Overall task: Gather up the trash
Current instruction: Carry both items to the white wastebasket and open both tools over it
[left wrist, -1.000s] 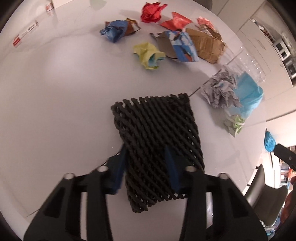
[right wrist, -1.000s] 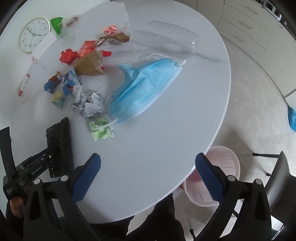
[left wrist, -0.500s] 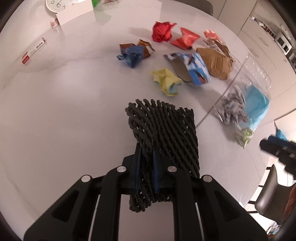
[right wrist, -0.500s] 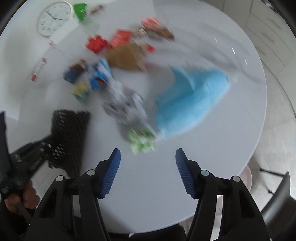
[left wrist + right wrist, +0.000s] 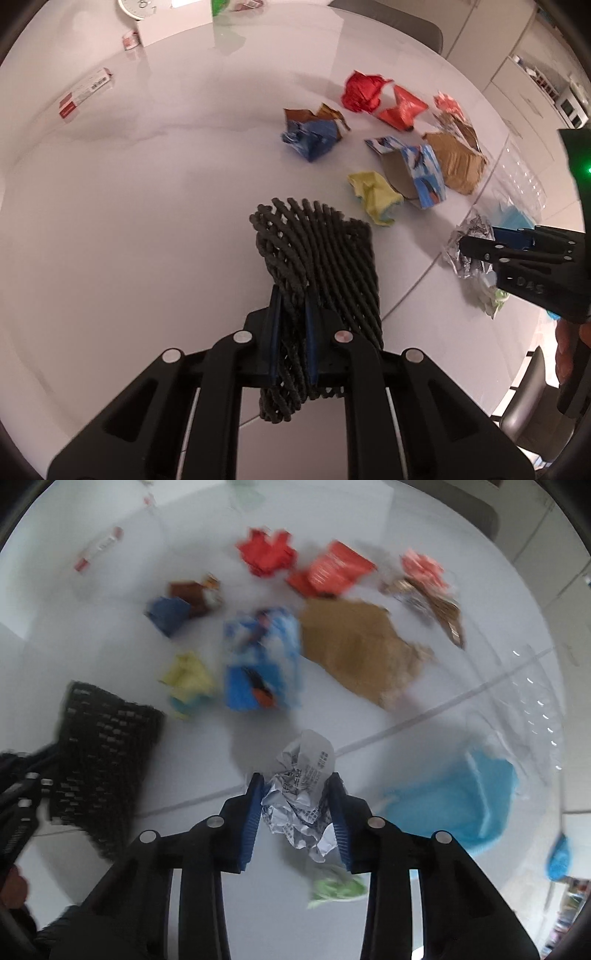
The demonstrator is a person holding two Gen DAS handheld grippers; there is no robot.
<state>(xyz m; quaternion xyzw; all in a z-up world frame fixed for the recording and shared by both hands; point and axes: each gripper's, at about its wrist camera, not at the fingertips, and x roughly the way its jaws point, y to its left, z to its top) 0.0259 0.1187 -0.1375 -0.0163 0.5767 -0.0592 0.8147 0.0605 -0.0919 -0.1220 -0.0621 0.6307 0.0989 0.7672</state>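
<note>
Left wrist view: my left gripper (image 5: 291,332) has its jaws pressed onto the black foam netting (image 5: 321,266), which bunches between the blue pads and fans out toward twelve o'clock above the white table (image 5: 129,221). At two o'clock lie the yellow wad (image 5: 373,195), the blue printed carton (image 5: 417,173) and the brown paper (image 5: 458,162); at one o'clock, the red wrappers (image 5: 380,98). My right gripper (image 5: 476,245) enters at three o'clock, over the crumpled receipt (image 5: 465,258).

Right wrist view, motion-blurred: my right gripper (image 5: 297,812) is closing its jaws, with the crumpled receipt (image 5: 303,786) between the blue pads and touching both of them. A green scrap (image 5: 336,886) lies at five o'clock just beside it, the blue face mask (image 5: 461,805) at three o'clock, the netting (image 5: 99,753) at nine o'clock
</note>
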